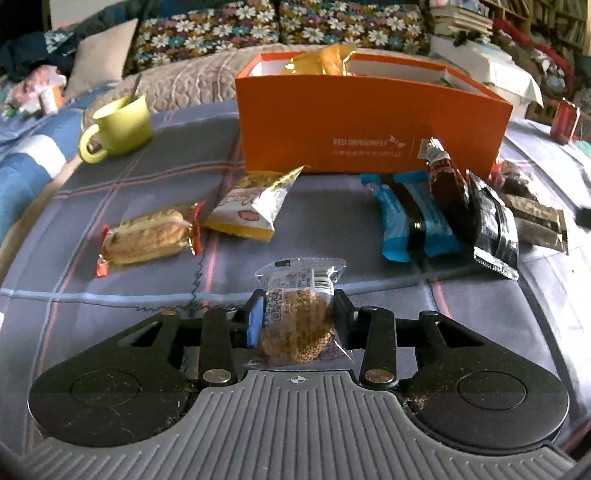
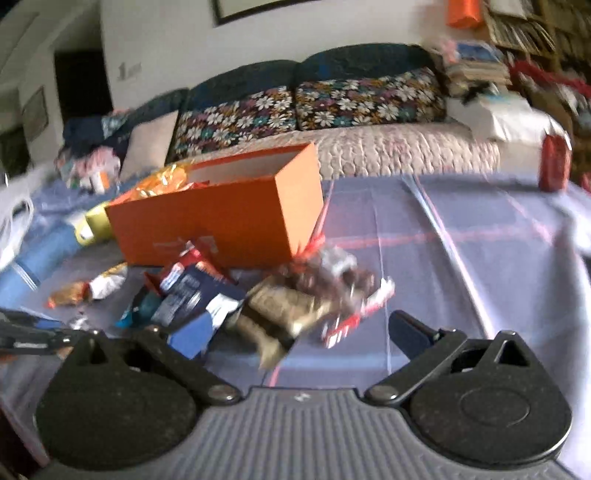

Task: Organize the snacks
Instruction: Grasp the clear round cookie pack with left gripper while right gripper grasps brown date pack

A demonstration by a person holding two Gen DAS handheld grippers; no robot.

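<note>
My left gripper [image 1: 297,310] is shut on a clear packet holding a brown crumbly snack [image 1: 295,328], low over the plaid cloth. Behind it stands an open orange box [image 1: 369,122] with a golden packet [image 1: 325,61] inside. Loose on the cloth lie a gold-wrapped biscuit pack [image 1: 147,236], a white-and-yellow pack [image 1: 255,206], a blue pack [image 1: 410,221] and a black pack [image 1: 491,225]. The right wrist view is blurred. There my right gripper [image 2: 303,332] is open, its fingers wide on either side of a heap of brown and red-wrapped packs [image 2: 291,306] beside the orange box [image 2: 221,218].
A green mug [image 1: 118,125] with a spoon stands at the back left of the table. A red can [image 2: 554,162] stands at the back right. A sofa with floral cushions [image 1: 258,29] runs behind the table. The plaid cloth [image 2: 461,258] stretches to the right of the box.
</note>
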